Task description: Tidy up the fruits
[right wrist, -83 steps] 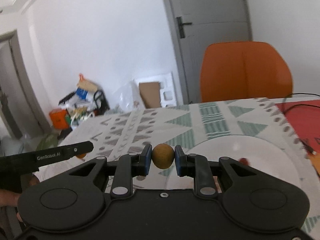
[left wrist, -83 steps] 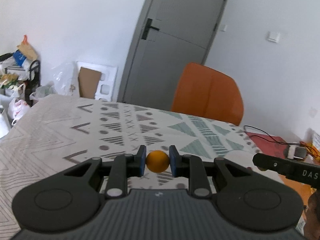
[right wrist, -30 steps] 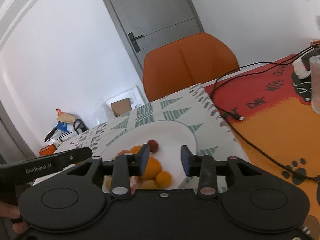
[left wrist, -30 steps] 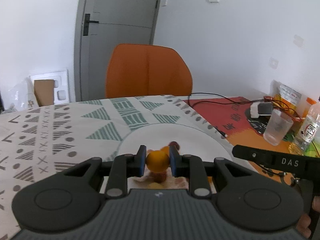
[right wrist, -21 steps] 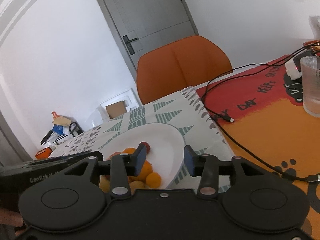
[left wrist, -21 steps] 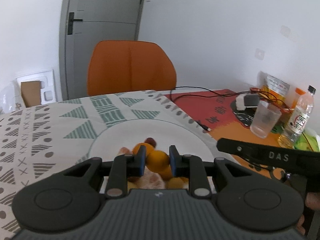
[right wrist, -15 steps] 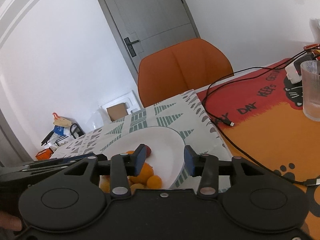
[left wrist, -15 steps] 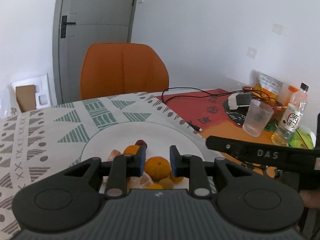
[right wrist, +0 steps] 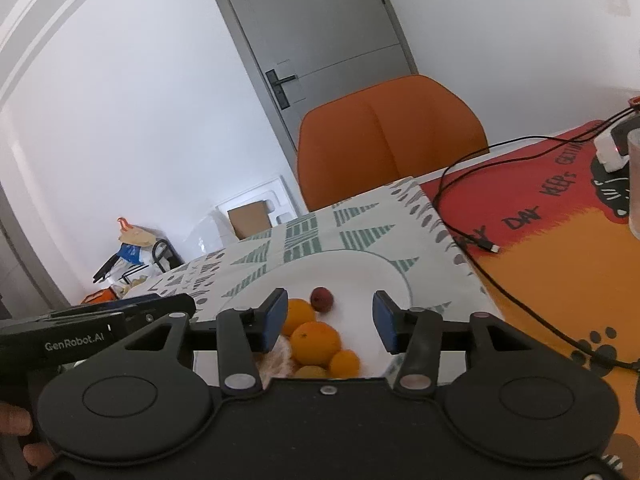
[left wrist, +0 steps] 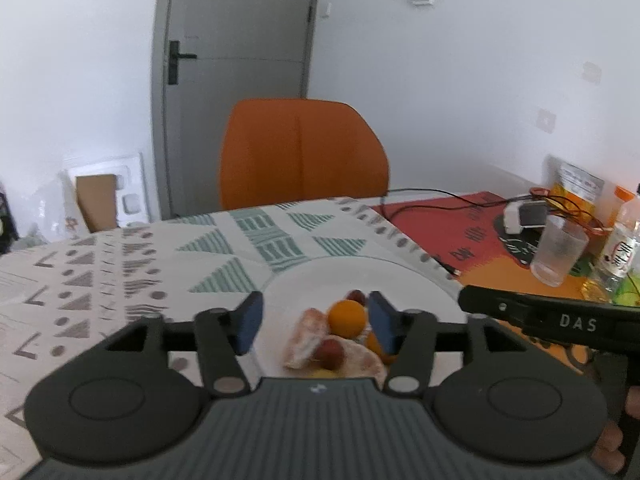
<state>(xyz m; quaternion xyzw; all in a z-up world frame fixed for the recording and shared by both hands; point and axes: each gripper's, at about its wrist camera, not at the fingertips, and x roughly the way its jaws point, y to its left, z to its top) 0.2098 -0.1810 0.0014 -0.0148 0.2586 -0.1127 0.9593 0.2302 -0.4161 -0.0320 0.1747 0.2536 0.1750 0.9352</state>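
Both grippers hang over the white plate [right wrist: 384,276] with their blue-padded jaws spread apart and nothing between them. From its own camera, the left gripper [left wrist: 314,322] frames a small heap of fruit: a round orange [left wrist: 347,318], a dark red fruit [left wrist: 356,297] behind it, and pale peeled pieces [left wrist: 306,338] in front. The right gripper [right wrist: 326,320] looks down on the same pile from the other side, showing a large orange [right wrist: 315,342], a second one [right wrist: 299,315] behind it, a smaller one [right wrist: 345,363] just beside it and the red fruit [right wrist: 322,299] lying a little apart on the plate.

Readable writing: "DAS" in white on the black body of the right gripper as seen from the left camera, and "GenRobot.AI" on the left gripper as seen from the right camera. A red and orange mat [right wrist: 560,216] beside the patterned tablecloth [left wrist: 120,272] carries black lettering, of which "DAY" and "KEEPS" can be read, plus paw prints. A black cable [right wrist: 516,300] trails across it. A clear cup [left wrist: 559,250] and a bottle [left wrist: 620,248] with an unreadable label stand at the far right, and an orange chair [left wrist: 304,152] sits behind the table.
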